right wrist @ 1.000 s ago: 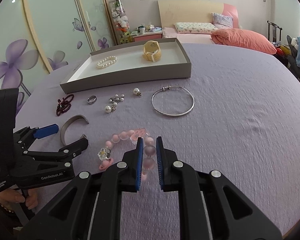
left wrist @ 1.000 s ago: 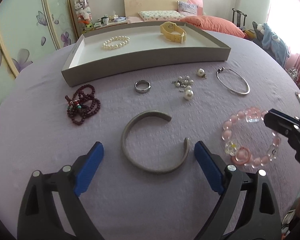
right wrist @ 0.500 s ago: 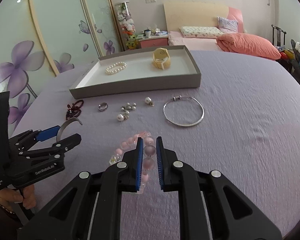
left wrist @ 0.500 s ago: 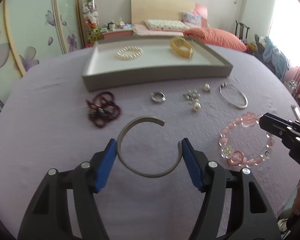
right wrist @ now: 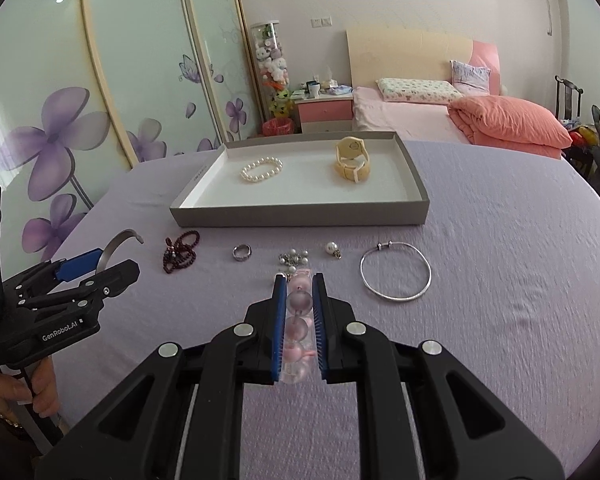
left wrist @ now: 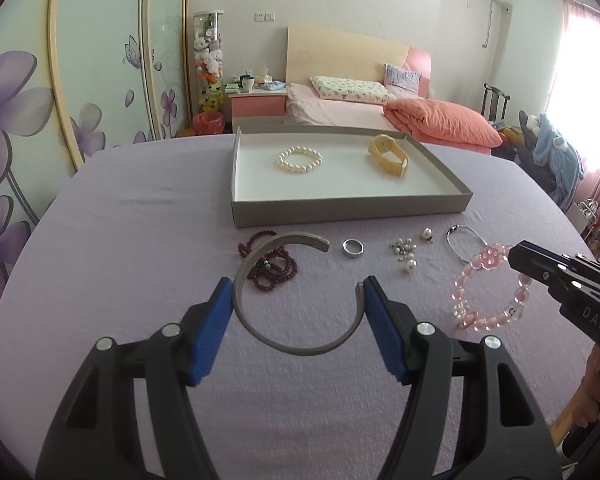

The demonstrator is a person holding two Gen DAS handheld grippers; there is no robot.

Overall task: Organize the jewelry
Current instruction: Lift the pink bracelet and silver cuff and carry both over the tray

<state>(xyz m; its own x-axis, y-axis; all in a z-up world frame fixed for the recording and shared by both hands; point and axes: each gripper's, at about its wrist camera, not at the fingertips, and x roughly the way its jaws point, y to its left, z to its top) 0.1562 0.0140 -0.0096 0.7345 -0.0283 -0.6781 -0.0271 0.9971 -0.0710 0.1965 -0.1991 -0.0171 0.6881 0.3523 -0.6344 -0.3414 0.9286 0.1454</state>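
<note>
My left gripper [left wrist: 298,300] is shut on a grey open cuff bangle [left wrist: 260,330] and holds it above the purple cloth; the bangle also shows in the right wrist view [right wrist: 118,242]. My right gripper [right wrist: 299,292] is shut on a pink bead bracelet [right wrist: 299,322], which also hangs in the left wrist view [left wrist: 480,280], lifted off the cloth. The grey tray [left wrist: 340,210] at the back holds a pearl bracelet [left wrist: 300,160] and a yellow watch [left wrist: 388,156].
On the cloth before the tray lie a dark red bead string [left wrist: 270,266], a silver ring [left wrist: 353,248], pearl earrings [left wrist: 406,252] and a thin silver bangle [right wrist: 396,276]. A bed stands beyond the table.
My left gripper closed on the grey cuff bangle and raised it. My right gripper lifted the pink bracelet off the cloth. Both moved up and back.
</note>
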